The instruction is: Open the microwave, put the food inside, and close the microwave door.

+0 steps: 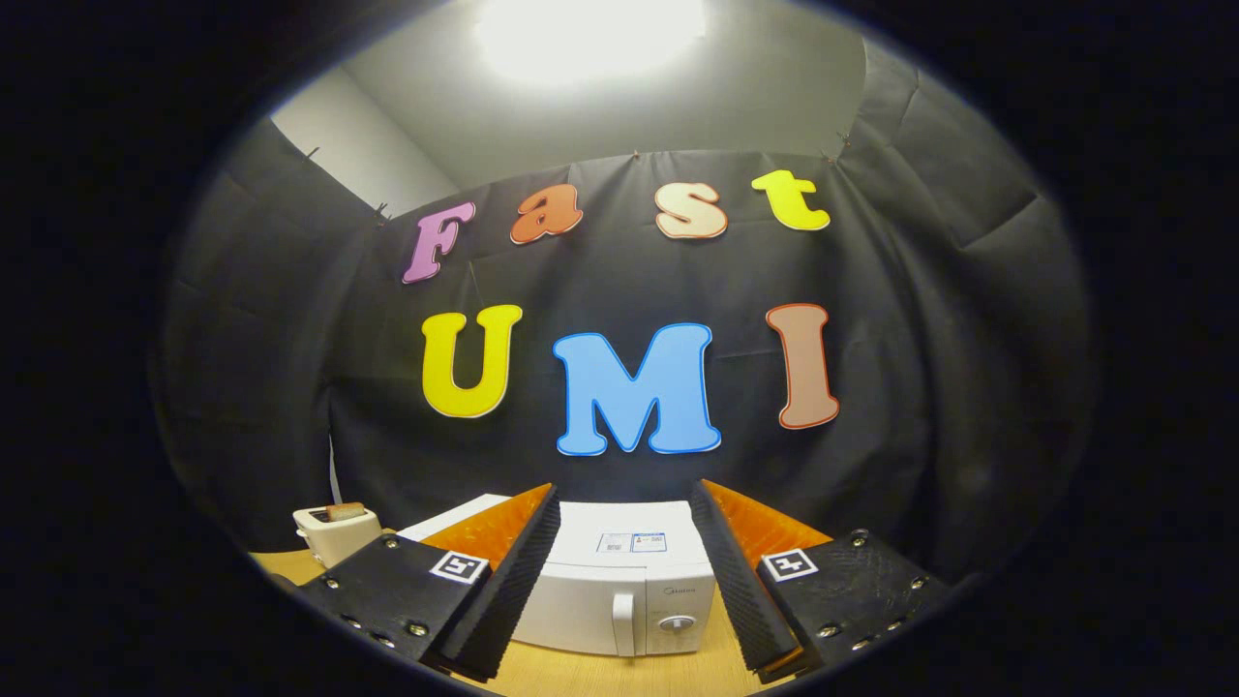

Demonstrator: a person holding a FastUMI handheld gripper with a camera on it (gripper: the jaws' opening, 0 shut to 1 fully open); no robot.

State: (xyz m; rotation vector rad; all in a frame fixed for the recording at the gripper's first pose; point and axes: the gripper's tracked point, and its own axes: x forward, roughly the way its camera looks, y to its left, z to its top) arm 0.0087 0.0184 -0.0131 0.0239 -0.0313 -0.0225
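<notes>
A white microwave (619,581) stands on the wooden table (600,673), seen between and beyond my two fingers. Its door is closed, with a vertical handle (624,624) and a round knob (677,623) on the front. My gripper (624,503) is open, held above and in front of the microwave, with nothing between its fingers. I cannot pick out the food for certain.
A white toaster (334,532) with a brownish piece in its slot (345,511) stands on the table to the left of the microwave, beyond my left finger. The black cloth wall hangs close behind both.
</notes>
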